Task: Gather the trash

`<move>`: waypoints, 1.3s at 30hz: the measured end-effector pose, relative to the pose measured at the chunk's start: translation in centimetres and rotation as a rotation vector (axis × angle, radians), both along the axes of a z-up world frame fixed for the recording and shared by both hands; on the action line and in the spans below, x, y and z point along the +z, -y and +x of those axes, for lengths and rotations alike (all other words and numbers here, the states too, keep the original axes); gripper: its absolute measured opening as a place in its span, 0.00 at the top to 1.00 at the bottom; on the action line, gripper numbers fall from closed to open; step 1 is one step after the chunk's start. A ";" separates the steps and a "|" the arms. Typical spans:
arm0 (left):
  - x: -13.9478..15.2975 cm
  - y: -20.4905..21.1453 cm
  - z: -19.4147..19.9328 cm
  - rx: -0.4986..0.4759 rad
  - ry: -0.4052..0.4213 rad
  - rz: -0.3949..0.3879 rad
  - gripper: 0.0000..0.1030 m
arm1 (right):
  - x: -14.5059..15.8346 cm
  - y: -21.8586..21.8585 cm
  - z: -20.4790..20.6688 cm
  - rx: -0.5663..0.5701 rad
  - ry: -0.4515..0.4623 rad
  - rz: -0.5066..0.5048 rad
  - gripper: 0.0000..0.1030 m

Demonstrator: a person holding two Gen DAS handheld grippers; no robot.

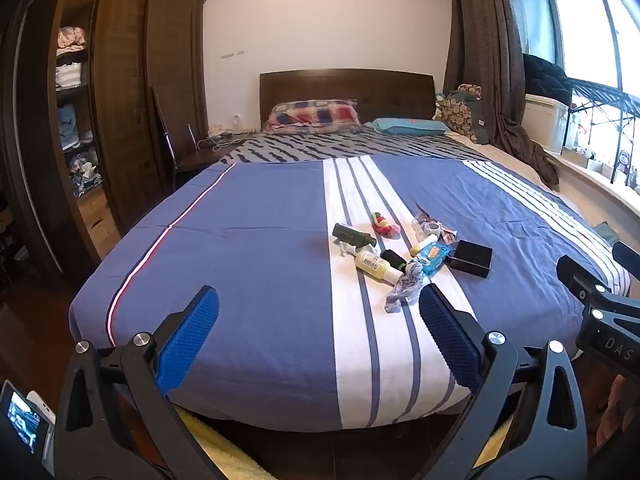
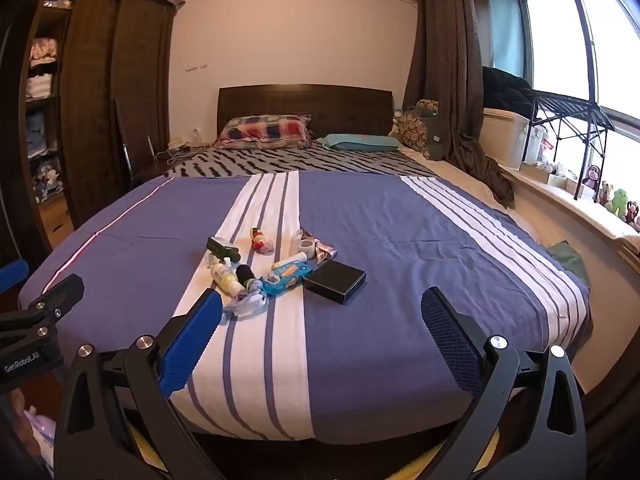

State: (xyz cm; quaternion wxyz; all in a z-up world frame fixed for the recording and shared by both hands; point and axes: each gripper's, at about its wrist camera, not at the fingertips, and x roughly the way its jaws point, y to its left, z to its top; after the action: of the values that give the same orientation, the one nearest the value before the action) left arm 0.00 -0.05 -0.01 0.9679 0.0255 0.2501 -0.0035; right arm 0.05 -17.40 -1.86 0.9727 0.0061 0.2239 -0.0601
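Note:
A small heap of trash lies on the white stripe of the blue bedspread (image 1: 248, 248): a black box (image 1: 469, 258), a blue wet-wipe pack (image 1: 434, 257), a pale yellow bottle (image 1: 376, 265), a dark green bottle (image 1: 354, 236), a crumpled grey wrapper (image 1: 404, 287) and a red-green bundle (image 1: 385, 225). My left gripper (image 1: 318, 300) hangs open over the foot of the bed, short of the heap. In the right wrist view the same black box (image 2: 335, 281), wipe pack (image 2: 285, 277) and yellow bottle (image 2: 226, 278) lie ahead of my right gripper (image 2: 320, 302), which is open and empty.
A dark wooden wardrobe (image 1: 132, 92) with open shelves stands left. A chair (image 1: 176, 148) sits by the bedside. Pillows (image 1: 316, 116) and a headboard close off the far end. A window ledge (image 2: 560, 196) with toys and a white bin runs along the right.

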 end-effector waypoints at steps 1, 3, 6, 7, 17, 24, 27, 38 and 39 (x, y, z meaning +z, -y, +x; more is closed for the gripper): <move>0.0 0.0 0.0 -0.001 0.001 0.000 0.08 | 0.0 -0.1 0.0 0.000 0.000 -0.002 0.03; 0.0 0.0 0.0 -0.001 0.001 -0.002 0.08 | 0.0 -0.1 0.0 -0.001 0.000 0.002 0.03; 0.1 0.0 -0.1 0.000 0.003 -0.004 0.08 | -0.1 0.3 0.0 0.002 -0.003 0.005 0.03; 0.1 -0.1 -0.1 0.000 0.003 -0.006 0.08 | 0.0 0.1 0.1 -0.001 -0.003 0.004 0.03; 0.2 -0.3 -0.2 0.010 0.010 -0.001 0.08 | 0.1 0.1 0.0 0.002 0.003 0.012 0.03; 0.3 -0.4 -0.3 0.009 0.012 0.000 0.08 | 0.2 -0.1 -0.2 0.012 0.013 0.022 0.03; 0.5 -0.5 -0.3 0.007 0.014 -0.002 0.08 | 0.4 -0.2 -0.3 0.014 0.016 0.020 0.03; 1.1 -1.1 -0.8 0.019 0.030 -0.008 0.08 | 0.8 -0.7 -0.5 0.025 0.025 0.013 0.03; 1.1 -1.0 -0.8 0.019 0.030 -0.007 0.08 | 0.8 -0.8 -0.5 0.026 0.027 0.013 0.03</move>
State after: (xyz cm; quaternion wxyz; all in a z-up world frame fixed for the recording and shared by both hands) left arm -0.77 1.00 1.09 0.9716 0.0196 0.2357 0.0049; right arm -0.44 -16.62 -1.06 0.9763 0.0101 0.2114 -0.0457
